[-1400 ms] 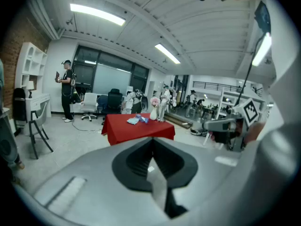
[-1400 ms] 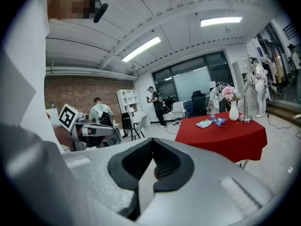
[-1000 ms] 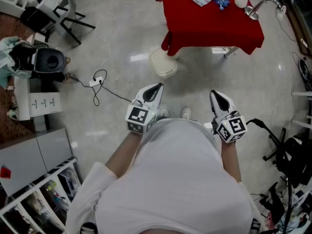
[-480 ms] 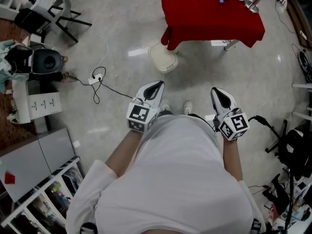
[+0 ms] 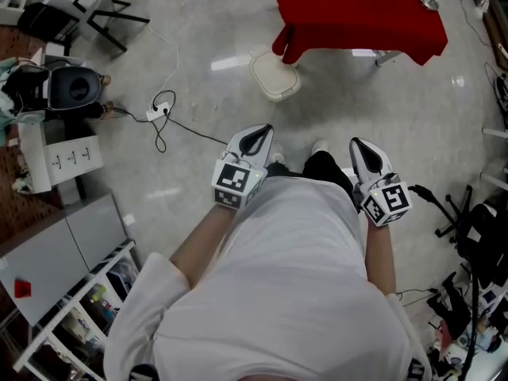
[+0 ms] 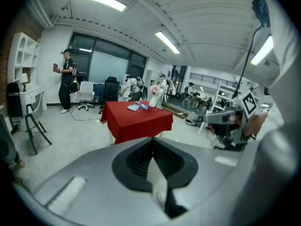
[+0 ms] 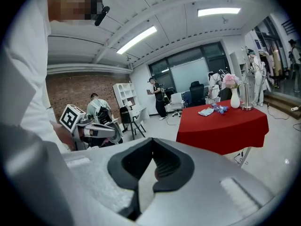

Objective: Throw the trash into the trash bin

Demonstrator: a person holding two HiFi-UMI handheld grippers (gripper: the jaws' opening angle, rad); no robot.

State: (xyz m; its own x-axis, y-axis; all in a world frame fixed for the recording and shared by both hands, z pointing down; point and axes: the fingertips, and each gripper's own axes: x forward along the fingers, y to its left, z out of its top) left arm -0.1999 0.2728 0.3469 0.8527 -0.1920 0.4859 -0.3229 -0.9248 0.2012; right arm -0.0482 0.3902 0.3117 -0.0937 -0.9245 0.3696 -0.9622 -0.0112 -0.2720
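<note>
Both grippers are held out in front of the person's body, side by side over the pale floor. My left gripper (image 5: 255,140) (image 6: 153,138) is shut with nothing in it. My right gripper (image 5: 365,151) (image 7: 153,138) is shut too and holds nothing. Ahead stands a table under a red cloth (image 5: 361,14) (image 6: 138,121) (image 7: 225,126). Blue and white bits of trash (image 6: 136,107) (image 7: 212,110) lie on its top. A cream trash bin (image 5: 275,76) with a lid stands on the floor at the table's near left corner, well beyond the left gripper.
A power strip with a black cable (image 5: 159,116) lies on the floor ahead left. A black round appliance (image 5: 77,92), a grey cabinet (image 5: 63,248) and shelves line the left. Black stands (image 5: 464,228) crowd the right. A vase (image 7: 234,98) stands on the table. A person (image 6: 66,81) stands far off.
The table and the bin have slid toward the top of the head view as the person walks nearer. Both grippers have sunk a little and stayed shut.
</note>
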